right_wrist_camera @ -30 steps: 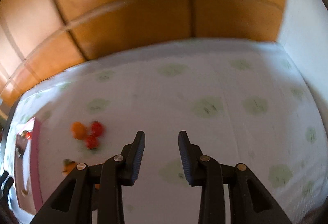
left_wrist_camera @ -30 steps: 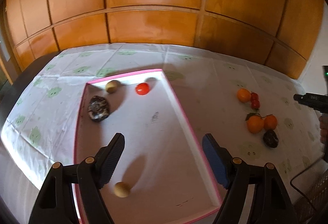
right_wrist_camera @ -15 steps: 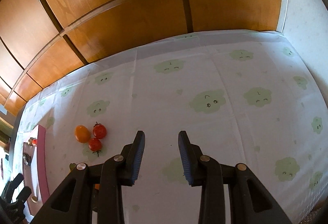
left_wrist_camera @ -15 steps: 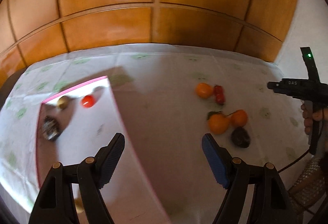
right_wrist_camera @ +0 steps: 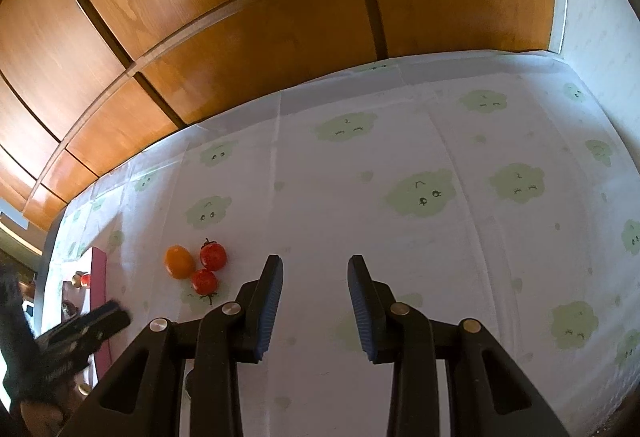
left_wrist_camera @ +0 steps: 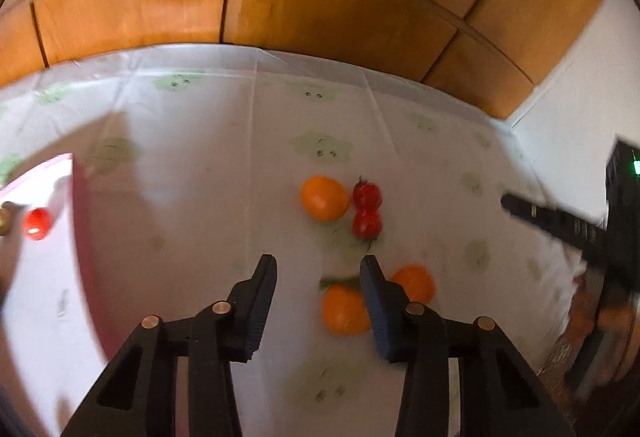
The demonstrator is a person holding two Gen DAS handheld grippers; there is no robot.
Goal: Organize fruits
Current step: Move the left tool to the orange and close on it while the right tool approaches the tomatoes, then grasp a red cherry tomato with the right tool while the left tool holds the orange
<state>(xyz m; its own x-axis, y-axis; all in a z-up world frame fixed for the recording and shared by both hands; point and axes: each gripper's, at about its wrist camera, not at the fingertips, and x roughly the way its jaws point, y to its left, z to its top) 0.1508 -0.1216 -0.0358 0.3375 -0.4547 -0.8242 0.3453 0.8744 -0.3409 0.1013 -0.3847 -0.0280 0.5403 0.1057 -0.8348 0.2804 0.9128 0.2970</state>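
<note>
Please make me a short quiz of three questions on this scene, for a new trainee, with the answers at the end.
1. Count: how many tomatoes lie on the cloth, outside the tray?
2. True or false: the right gripper holds a fruit.
3. Fill in: the tray's rim is ___ in colour.

Key: 1. two; 2. false, nothing is between its jaws; 3. pink.
</note>
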